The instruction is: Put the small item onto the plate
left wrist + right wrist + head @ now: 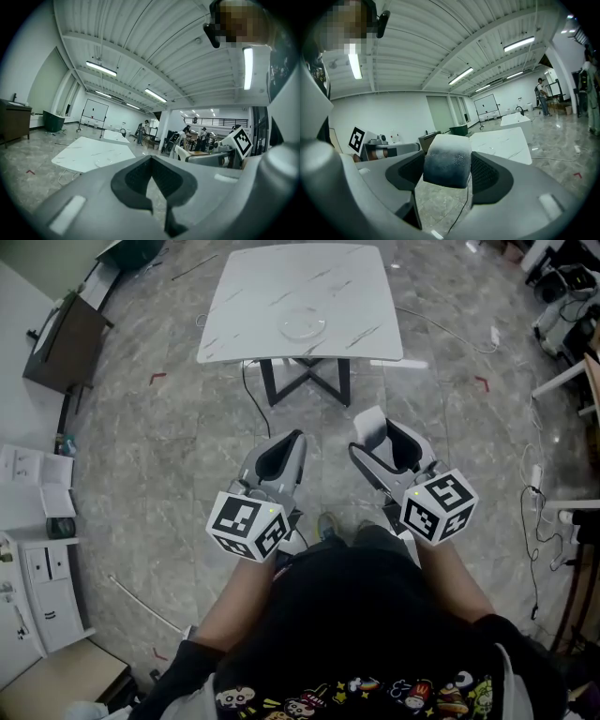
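At the bottom of the head view the person's black shirt (366, 624) fills the frame, and both arms reach forward from it. The left gripper (292, 441) sits just left of center with its marker cube (248, 524) nearest the body; its own view shows the jaws pressed together at the tips with nothing between them. Just to its right, the right gripper (379, 435) is clenched on a small white block (446, 159) with a greyish face, which stands between the dark jaw pads and pokes out above them. Both grippers hang over the grey marbled floor (169, 446), well short of the table. Farther off, at top center, stands the white marbled worktop (244, 306) on a dark crossed frame, with a clear round plate (303, 324) near its front edge. A dark cabinet (61, 343) sits at upper left.
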